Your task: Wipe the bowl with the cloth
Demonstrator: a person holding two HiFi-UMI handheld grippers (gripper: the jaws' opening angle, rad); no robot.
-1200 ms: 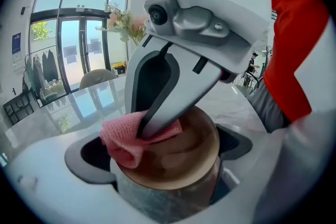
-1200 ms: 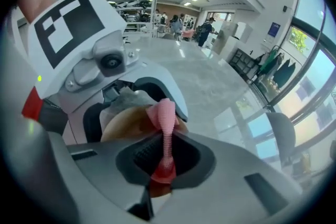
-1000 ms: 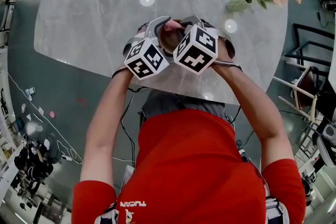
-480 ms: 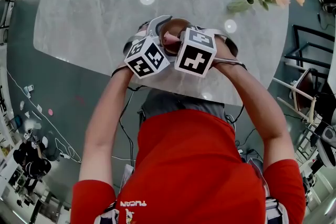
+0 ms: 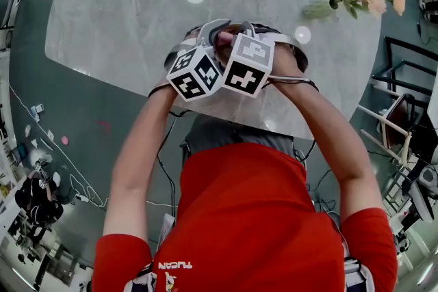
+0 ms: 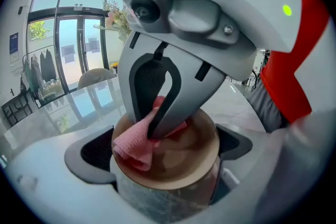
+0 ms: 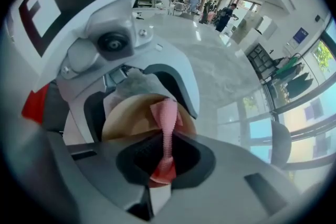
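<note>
Left gripper [image 6: 165, 152] jaws wide, clamped on the bowl [image 6: 189, 160], right gripper [image 7: 167, 157] pinching the cloth [image 7: 167, 113] tightly, cloth touching bowl's inside at 9 o'clock

White print low on the red shirt [image 5: 253, 215] seems to read "TUCAN".

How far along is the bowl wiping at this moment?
Done: the left hand-held gripper has its jaws closed on the brown bowl, and the right hand-held gripper is shut on the pink cloth. In hand: the cloth is pressed inside the bowl, so wiping appears under way. Left: how much of the interior is wiped cannot be told; setting both down likely remains.
</note>
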